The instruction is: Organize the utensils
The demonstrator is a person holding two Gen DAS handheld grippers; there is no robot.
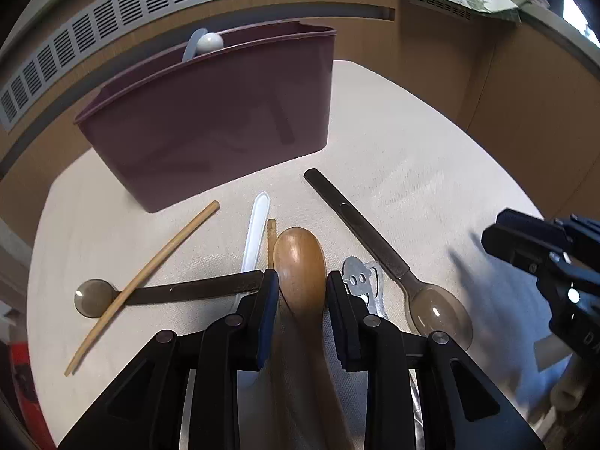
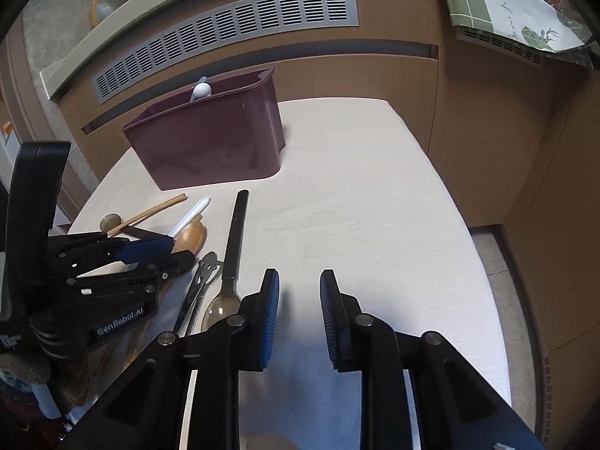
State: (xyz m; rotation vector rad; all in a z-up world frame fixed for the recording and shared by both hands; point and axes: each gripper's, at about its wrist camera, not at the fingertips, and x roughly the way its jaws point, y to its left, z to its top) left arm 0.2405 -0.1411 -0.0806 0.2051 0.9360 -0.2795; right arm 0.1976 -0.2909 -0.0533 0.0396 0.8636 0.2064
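A wooden spoon (image 1: 300, 251) is clamped by its bowl between the pads of my left gripper (image 1: 302, 281), its handle running back under the camera. In the right wrist view the same spoon (image 2: 193, 234) shows at the left gripper (image 2: 178, 251). The maroon utensil bin (image 1: 210, 120) stands behind on the cream mat, with a white ladle (image 1: 208, 43) poking out. My right gripper (image 2: 299, 281) hangs open over bare mat with nothing between its fingers; it also shows at the right edge of the left wrist view, the right gripper (image 1: 543, 258).
On the mat (image 2: 375, 206) lie a bamboo stick (image 1: 150, 273), a white plastic handle (image 1: 255, 232), a small dark-handled spoon (image 1: 92, 296), a metal opener (image 1: 360, 285) and a large translucent spoon (image 1: 438, 311). A wooden cabinet with a vent grille (image 2: 225, 33) stands behind.
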